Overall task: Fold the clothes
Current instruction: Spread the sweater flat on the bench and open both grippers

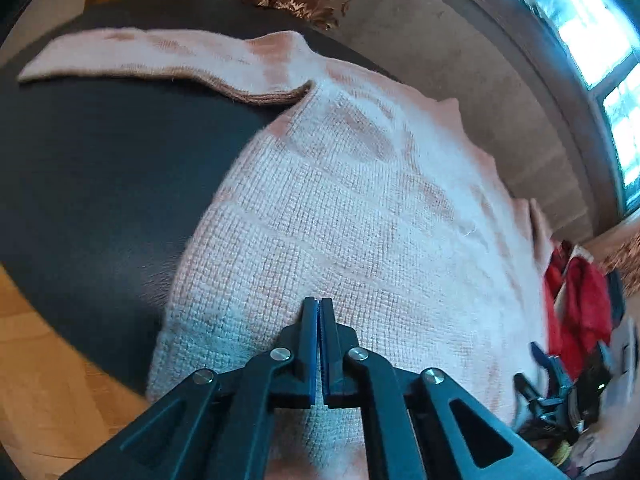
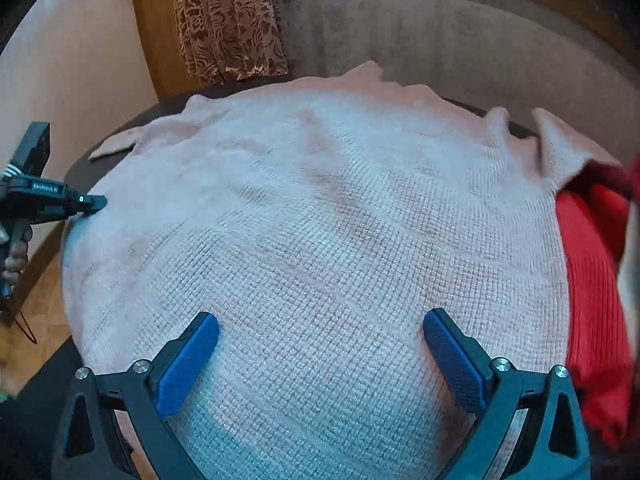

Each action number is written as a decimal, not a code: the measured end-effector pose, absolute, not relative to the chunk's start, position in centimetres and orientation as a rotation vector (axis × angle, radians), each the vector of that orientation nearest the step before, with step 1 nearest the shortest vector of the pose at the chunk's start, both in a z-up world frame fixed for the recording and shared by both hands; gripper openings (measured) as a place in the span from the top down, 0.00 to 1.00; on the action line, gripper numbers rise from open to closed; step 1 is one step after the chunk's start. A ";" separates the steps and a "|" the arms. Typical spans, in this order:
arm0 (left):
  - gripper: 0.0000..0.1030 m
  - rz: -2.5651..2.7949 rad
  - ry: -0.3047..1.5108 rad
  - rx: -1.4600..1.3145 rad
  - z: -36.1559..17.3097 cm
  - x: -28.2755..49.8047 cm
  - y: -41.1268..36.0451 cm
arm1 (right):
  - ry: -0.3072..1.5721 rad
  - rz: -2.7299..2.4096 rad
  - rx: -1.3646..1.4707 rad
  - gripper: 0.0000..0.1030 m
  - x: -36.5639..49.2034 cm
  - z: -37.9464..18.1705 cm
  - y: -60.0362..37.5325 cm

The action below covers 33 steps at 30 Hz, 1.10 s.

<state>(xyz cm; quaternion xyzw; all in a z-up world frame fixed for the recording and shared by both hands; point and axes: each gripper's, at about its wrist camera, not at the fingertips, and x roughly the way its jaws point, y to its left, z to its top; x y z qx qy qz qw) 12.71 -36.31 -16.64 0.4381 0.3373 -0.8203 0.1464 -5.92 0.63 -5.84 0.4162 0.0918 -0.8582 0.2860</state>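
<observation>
The sweater (image 2: 320, 240) is a pale pink knit. It lies spread flat on a dark table (image 1: 80, 184) and fills the centre of both views. One sleeve (image 1: 132, 56) extends toward the upper left of the left wrist view. In the right wrist view, the far edge near the top of the frame shows small raised peaks. Red cloth (image 2: 592, 300) lies just beside the sweater at the right edge of the frame.

The left gripper (image 1: 319, 308) is clenched, pads together, at the sweater's left side. Whether any knit is pinched between the pads cannot be determined. The right gripper (image 2: 320, 332) is released, its blue fingers (image 2: 188, 360) spread wide low over the sweater body near the bottom of the frame.

Handling judgement:
- The knit appears soft and limp. It will drape and sag from any single hold point.
- The weave is coarse and fuzzy, so the ribbed pads should hold it without slip. Loose stitches may snag.
- The sweater looks moderately thick. A stacked double layer will spring open unless pressed.
- It is not fragile. Hard pulling would stretch it.

Recommended hold points are edges and corners: hem, side seam, shoulder or cuff. A pinch at mid-panel lifts one layer only and bunches the fabric.
</observation>
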 end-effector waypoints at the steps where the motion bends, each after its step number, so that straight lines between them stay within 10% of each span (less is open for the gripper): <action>1: 0.97 -2.365 0.958 1.258 -16.0 12.5 -36.2 | 0.244 -2.286 1.128 0.00 -6.0 -5.7 0.7; 12: 0.85 -2.615 0.726 1.022 -9.9 1.3 -37.7 | 0.092 -2.198 1.202 0.00 -13.0 -2.3 -0.9; 33: 0.89 -2.179 0.396 1.058 -17.1 -3.2 -42.2 | 0.265 -2.426 1.250 0.00 -21.9 -5.2 -6.2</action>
